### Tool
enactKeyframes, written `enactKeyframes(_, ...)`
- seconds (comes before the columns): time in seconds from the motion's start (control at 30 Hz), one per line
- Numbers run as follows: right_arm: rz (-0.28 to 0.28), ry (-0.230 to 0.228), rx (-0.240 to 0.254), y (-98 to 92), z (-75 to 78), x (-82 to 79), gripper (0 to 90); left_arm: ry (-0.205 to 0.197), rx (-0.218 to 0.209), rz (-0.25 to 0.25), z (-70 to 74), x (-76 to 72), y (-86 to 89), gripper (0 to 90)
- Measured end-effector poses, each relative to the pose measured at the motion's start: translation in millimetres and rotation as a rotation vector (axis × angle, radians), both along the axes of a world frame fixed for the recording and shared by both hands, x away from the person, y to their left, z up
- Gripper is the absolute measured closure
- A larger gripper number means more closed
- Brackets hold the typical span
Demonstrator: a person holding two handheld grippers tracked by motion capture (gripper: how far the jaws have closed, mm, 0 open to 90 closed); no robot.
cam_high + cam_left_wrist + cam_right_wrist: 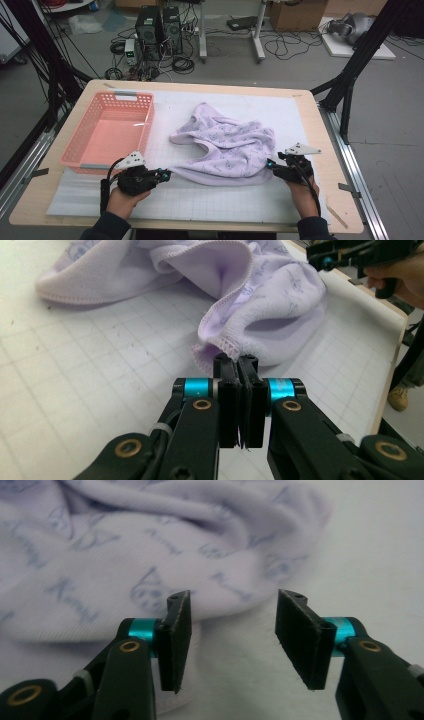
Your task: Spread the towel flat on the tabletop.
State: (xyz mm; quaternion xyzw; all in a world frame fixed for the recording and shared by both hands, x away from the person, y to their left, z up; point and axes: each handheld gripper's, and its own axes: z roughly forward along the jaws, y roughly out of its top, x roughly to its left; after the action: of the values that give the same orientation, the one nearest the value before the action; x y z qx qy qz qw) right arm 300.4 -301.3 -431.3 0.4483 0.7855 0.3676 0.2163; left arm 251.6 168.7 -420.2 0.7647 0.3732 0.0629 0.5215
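Observation:
A lilac printed towel (pixel 225 145) lies crumpled on the white gridded mat, right of centre. My left gripper (pixel 167 175) is at its lower left corner. In the left gripper view the jaws (pixel 239 360) are shut, with the stitched hem of the towel (pixel 280 300) pinched at their tips. My right gripper (pixel 270 164) sits at the towel's lower right edge. In the right gripper view it (pixel 232 597) stands open, and the towel's (pixel 125 545) rim lies just beyond and partly between the pads without being pressed.
A pink plastic basket (pixel 145 135) stands on the table's left side, just beyond my left hand. The wooden table edge (pixel 320 150) runs close to the right of my right hand. Computers and cables lie on the floor behind the table.

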Motion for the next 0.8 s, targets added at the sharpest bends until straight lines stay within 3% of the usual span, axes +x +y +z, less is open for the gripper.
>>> enactKeyframes(0.17,0.043,0.088,0.0,10.8,-9.1,-9.6,61.0,0.01,-0.002,0.015,-6.1,-20.8,6.3,87.7)
enactKeyframes(0.2,0.054,0.115,0.003,12.6,-10.7,-12.6,66.7,0.012,-0.003,0.017,-7.6,-25.7,7.7,87.7)
enactKeyframes(0.23,0.065,0.108,0.003,13.7,-11.6,-16.8,79.9,0.016,-0.003,0.018,-9.1,-31.1,9.0,87.7)
enactKeyframes(0.27,0.085,0.112,0.013,14.0,-10.9,-21.8,84.1,0.015,-0.005,0.023,-10.4,-36.8,9.8,87.7)
enactKeyframes(0.33,0.081,0.102,-0.019,13.4,-9.4,-32.6,85.1,0.016,-0.003,0.027,-12.1,-48.6,10.9,87.7)
enactKeyframes(0.57,0.061,0.076,-0.055,3.2,3.1,-80.1,85.1,0.006,-0.006,0.022,-13.4,-84.0,3.6,87.6)
enactKeyframes(0.8,0.051,0.082,-0.09,-15.1,12.1,-127.6,85.0,0.009,0.0,-0.018,-17.6,-103.4,-9.6,86.4)
